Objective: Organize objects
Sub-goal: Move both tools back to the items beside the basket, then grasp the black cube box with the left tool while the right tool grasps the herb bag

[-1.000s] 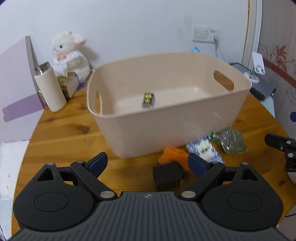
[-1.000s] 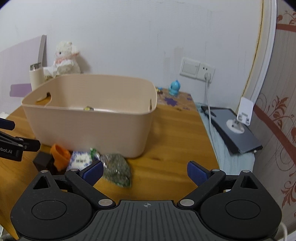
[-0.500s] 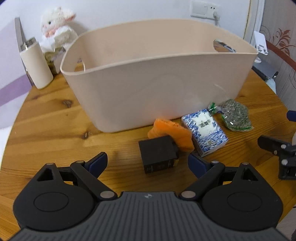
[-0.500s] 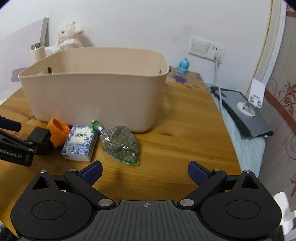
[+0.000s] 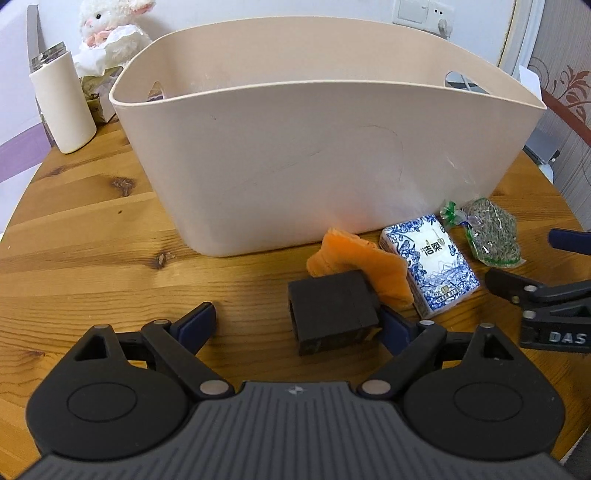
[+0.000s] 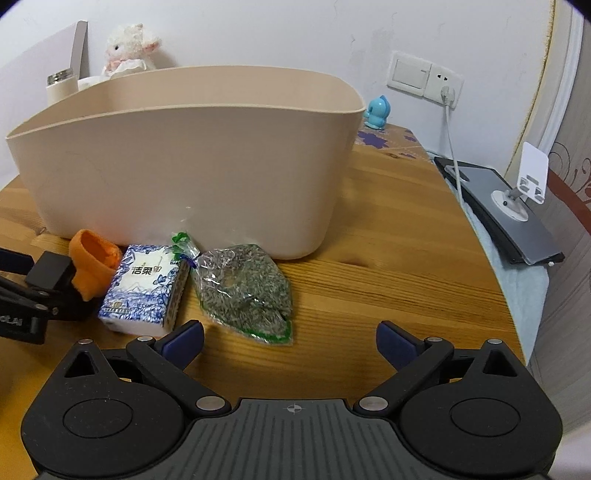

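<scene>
A beige plastic tub (image 5: 295,147) stands on the round wooden table (image 5: 74,258); it also shows in the right wrist view (image 6: 184,166). In front of it lie a black box (image 5: 332,314), an orange cloth (image 5: 362,266), a blue-and-white tissue pack (image 5: 430,264) and a clear bag of green bits (image 5: 491,232). My left gripper (image 5: 297,325) is open and low over the table, with the black box between its fingers, close to the right one. My right gripper (image 6: 290,338) is open just in front of the bag of green bits (image 6: 243,291), beside the tissue pack (image 6: 144,288).
A white bottle (image 5: 62,107) and a plush lamb (image 5: 110,29) stand behind the tub at the left. A blue figurine (image 6: 376,112), a wall socket with a cable (image 6: 448,96) and a dark tablet with a white stand (image 6: 517,199) are at the right.
Both grippers have come down and closer to the objects in front of the tub. The black box now sits between the left fingers. The tub's inside has dropped out of sight.
</scene>
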Demonstrator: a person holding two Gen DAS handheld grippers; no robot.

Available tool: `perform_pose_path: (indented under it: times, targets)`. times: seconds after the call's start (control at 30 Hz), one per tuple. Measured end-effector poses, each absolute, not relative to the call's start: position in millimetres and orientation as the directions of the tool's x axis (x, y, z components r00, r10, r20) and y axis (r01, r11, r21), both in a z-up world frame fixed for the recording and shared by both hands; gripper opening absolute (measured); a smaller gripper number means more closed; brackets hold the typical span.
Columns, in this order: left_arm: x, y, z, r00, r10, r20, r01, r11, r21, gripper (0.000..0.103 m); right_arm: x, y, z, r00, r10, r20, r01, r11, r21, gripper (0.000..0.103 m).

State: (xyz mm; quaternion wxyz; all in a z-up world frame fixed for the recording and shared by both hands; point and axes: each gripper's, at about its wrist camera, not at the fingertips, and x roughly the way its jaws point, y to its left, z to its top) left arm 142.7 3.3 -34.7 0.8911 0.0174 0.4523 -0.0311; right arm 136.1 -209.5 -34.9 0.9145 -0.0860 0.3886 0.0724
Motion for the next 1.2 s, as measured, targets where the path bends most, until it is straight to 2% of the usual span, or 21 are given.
perform_pose_path:
  times: [0.1, 0.13, 0.2, 0.23, 0.27, 0.3, 0.47, 0.67, 1.2]
  targets:
    - [141, 2, -35, 0.608, -0.05, -0.793, 0.101, 0.995, 0.014, 0.086, 138, -206, -38, 0.707, 0.076, -0.703, -0.201, 0.975, -0.098, 0.099]
    - [140, 2, -35, 0.614, -0.057, -0.788, 0.111, 0.994, 0.014, 0.079, 139, -205, -38, 0.708, 0.084, -0.701, -0.203, 0.975, -0.088, 0.098]
    - [138, 1, -33, 0.62, -0.069, -0.782, 0.125, 0.992, 0.012, 0.066, 138, -205, -38, 0.71, 0.11, -0.696, -0.214, 0.975, -0.065, 0.084]
    - [137, 1, -32, 0.621, -0.075, -0.78, 0.13, 0.991, 0.009, 0.055, 138, -205, -37, 0.711, 0.119, -0.693, -0.217, 0.975, -0.055, 0.08]
    - [137, 2, -31, 0.621, -0.078, -0.78, 0.135, 0.991, 0.008, 0.052, 137, -204, -36, 0.715, 0.123, -0.689, -0.216, 0.975, -0.05, 0.067]
    - [139, 4, -31, 0.617, -0.084, -0.783, 0.141, 0.99, 0.005, 0.052, 138, -204, -35, 0.719, 0.124, -0.684, -0.216, 0.975, -0.051, 0.051]
    - [133, 8, -32, 0.619, -0.098, -0.779, 0.16, 0.987, 0.003, 0.052, 129, -195, -35, 0.742, 0.086, -0.665, -0.215, 0.97, -0.114, 0.048]
    - [127, 19, -28, 0.615, -0.128, -0.778, 0.165, 0.986, -0.032, 0.052, 117, -201, -23, 0.754, 0.087, -0.651, -0.189, 0.978, -0.088, 0.048]
    - [92, 39, 31, 0.724, -0.145, -0.674, 0.165, 0.986, -0.036, 0.052, 71, -196, 44, 0.863, 0.1, -0.494, -0.167, 0.982, -0.093, 0.048]
